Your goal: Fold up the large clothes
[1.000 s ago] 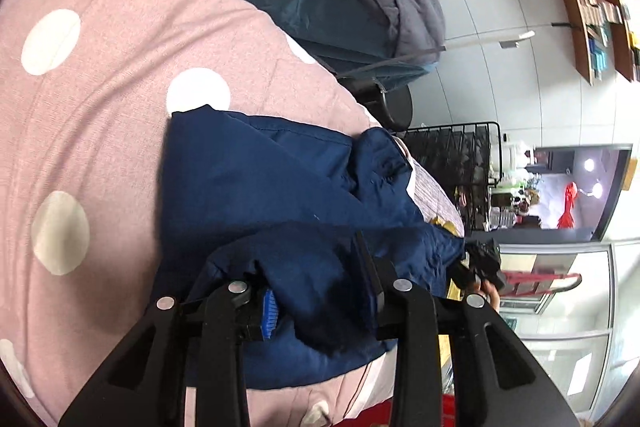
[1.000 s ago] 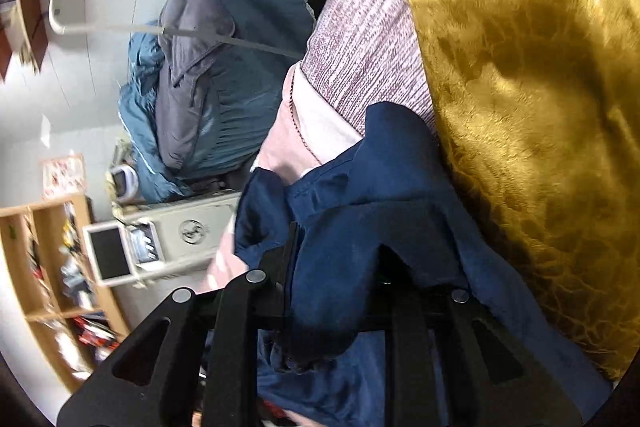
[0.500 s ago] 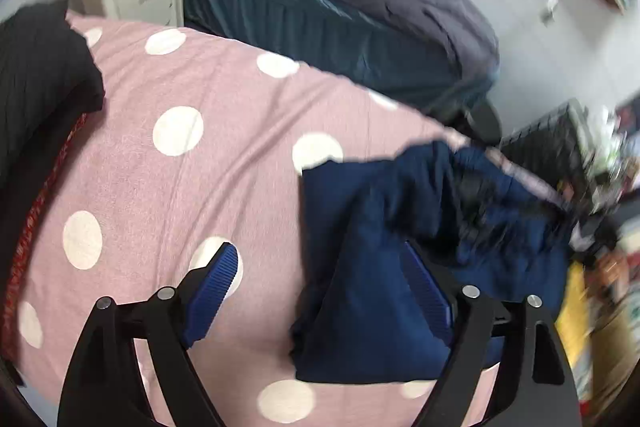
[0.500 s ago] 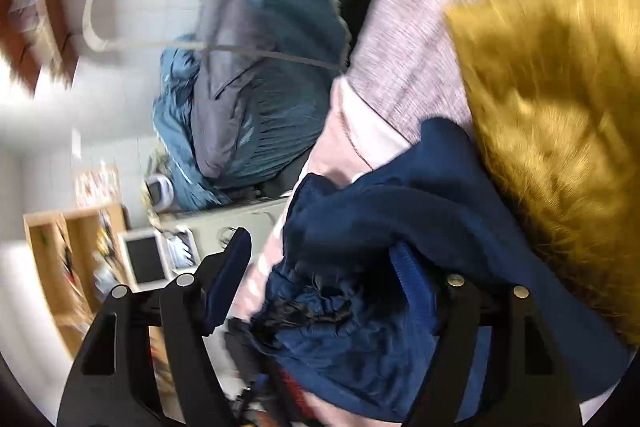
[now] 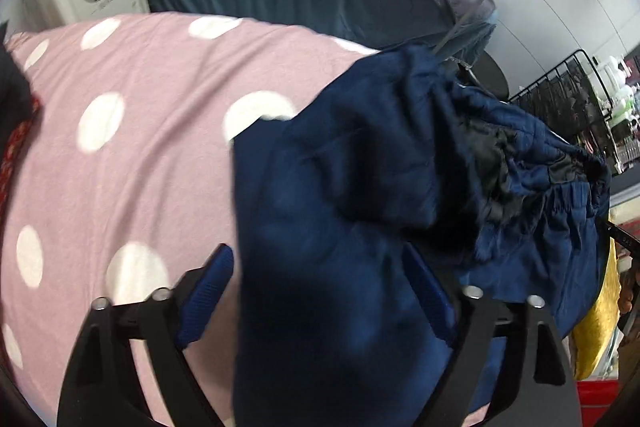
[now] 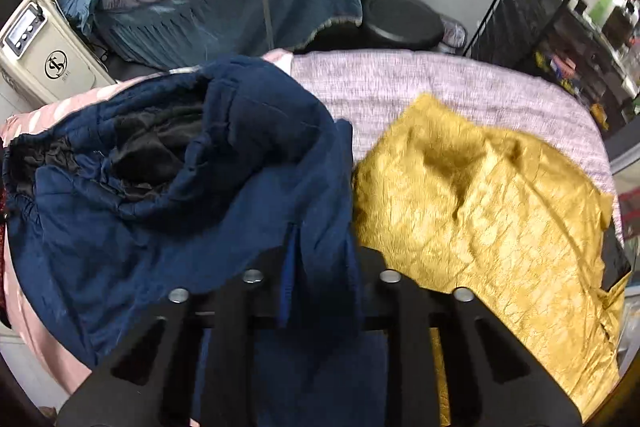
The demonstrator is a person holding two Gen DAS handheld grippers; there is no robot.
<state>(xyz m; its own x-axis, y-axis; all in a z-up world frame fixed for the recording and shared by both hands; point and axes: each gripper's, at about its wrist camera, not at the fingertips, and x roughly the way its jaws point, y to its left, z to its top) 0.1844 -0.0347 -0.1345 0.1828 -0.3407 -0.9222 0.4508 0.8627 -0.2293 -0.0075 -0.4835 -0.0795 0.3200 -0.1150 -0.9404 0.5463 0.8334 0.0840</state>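
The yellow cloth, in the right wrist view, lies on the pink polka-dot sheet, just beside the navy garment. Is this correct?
Not quite. The yellow cloth does lie just beside the navy garment, but it rests on the lilac knitted cover, not on the pink polka-dot sheet. The right wrist view shows this; the polka-dot sheet lies on the garment's other side.

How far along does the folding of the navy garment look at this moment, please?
Done: little; the navy garment lies bunched, its black lining showing. In hand: the right gripper has just closed on a fold; the left gripper, closing, straddles another edge. Left: flattening and folding.
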